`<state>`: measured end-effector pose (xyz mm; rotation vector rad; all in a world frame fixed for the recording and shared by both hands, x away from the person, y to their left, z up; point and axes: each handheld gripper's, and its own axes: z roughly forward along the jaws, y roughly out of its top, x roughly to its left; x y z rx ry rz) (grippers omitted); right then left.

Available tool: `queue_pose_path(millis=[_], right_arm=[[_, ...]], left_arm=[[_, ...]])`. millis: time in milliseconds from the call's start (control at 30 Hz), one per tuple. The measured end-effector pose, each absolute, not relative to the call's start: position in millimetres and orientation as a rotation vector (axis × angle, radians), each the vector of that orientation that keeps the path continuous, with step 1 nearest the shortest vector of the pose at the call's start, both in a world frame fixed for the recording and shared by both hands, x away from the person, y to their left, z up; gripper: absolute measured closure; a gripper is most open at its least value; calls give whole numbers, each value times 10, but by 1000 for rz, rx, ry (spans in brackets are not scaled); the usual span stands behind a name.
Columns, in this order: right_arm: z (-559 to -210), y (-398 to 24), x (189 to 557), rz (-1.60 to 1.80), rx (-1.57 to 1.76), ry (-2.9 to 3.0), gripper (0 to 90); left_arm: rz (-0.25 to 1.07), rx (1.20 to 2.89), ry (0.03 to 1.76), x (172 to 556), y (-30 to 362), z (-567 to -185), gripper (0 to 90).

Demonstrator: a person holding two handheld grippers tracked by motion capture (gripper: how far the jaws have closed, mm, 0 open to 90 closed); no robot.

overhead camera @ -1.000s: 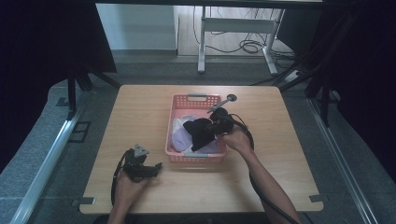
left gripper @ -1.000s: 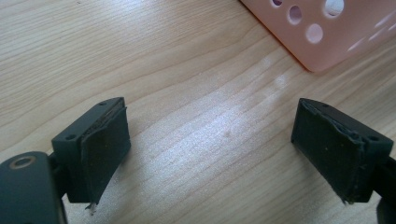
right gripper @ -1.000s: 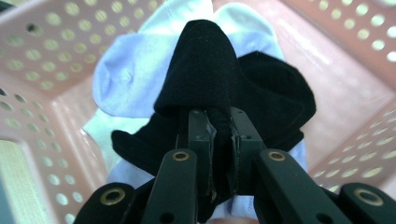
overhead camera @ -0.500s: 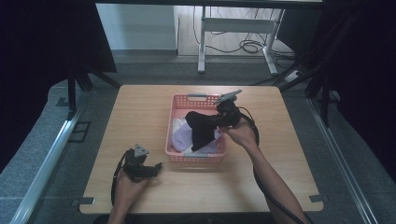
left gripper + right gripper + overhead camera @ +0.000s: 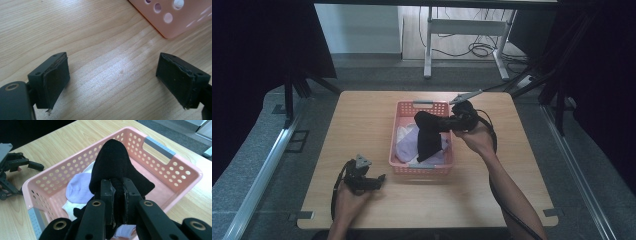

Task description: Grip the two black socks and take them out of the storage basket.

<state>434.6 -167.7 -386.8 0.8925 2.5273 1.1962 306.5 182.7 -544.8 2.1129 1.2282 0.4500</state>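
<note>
While lifted higher, black cloth (image 5: 428, 136) aloft.

High view looks forward and down over the whole table (image 5: 362, 120). Left gripper view hugs the wood; right gripper view peers close into the pink basket (image 5: 180, 173), shared by all.

The left tool (image 5: 371, 181) lies low near the person, with its jaws wide apart. The right tool (image 5: 439, 123) is raised on an extended forearm, jaws closed together.
</note>
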Motion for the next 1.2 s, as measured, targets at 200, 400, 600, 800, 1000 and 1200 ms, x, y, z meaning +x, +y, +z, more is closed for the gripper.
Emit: queue_pose_path(millis=[200, 400, 600, 800, 1000, 1200], right_arm=[[-3819, -1864, 4321, 1217, 924, 2487, 816], [-3782, -2047, 4281, 1224, 955, 2447, 816], [-3764, -2269, 4251, 1222, 1003, 2405, 816], [-3747, -2444, 4221, 1219, 1037, 2372, 816], [-3759, -2674, 4180, 1196, 1080, 2328, 814], [-3808, -2836, 4151, 1173, 1125, 2296, 813]], left_arm=[[450, 2113, 1228, 3066, 1827, -5448, 112], [450, 2113, 1228, 3065, 1827, -5448, 112], [450, 2114, 1228, 3066, 1827, -5448, 112], [450, 2113, 1228, 3066, 1827, -5448, 112], [450, 2108, 1231, 3065, 1824, -5450, 112], [451, 2108, 1231, 3065, 1824, -5450, 112]])
